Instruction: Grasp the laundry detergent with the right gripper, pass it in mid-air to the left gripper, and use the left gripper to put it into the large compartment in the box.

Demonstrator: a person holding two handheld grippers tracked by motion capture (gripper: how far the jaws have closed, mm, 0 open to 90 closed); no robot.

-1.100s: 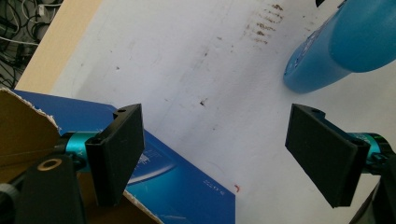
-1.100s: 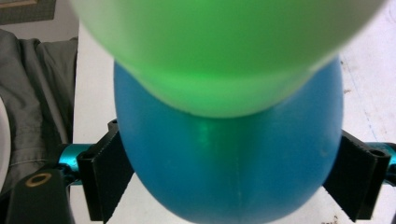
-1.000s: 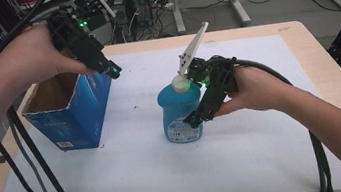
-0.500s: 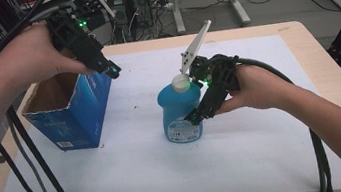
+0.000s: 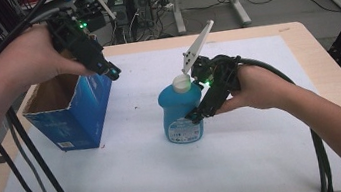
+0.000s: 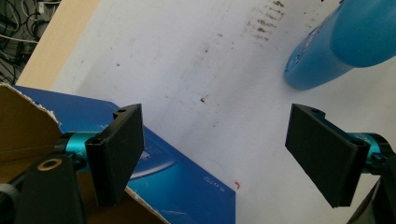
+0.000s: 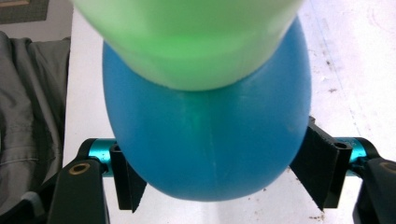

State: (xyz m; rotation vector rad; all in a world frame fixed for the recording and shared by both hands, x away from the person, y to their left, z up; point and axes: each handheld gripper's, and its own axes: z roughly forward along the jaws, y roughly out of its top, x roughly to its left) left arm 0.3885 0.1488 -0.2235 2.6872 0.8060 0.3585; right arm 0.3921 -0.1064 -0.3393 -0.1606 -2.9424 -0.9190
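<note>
bare sheet [image 5: 132, 162] between box [image 5: 73, 117], bottle [image 5: 179, 112]

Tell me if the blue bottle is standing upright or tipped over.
Upright. The blue bottle stands on its base on the white sheet, its pale cap on top, with the right gripper around its body.

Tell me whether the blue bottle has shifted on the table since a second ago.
No. The blue bottle stands the same way off the blue box; the right gripper has just been closing around it.

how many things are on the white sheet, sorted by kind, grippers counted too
blue bottle: 1
open blue cardboard box: 1
grippers: 2, left gripper over the box, right gripper around the bottle
total: 4
</note>
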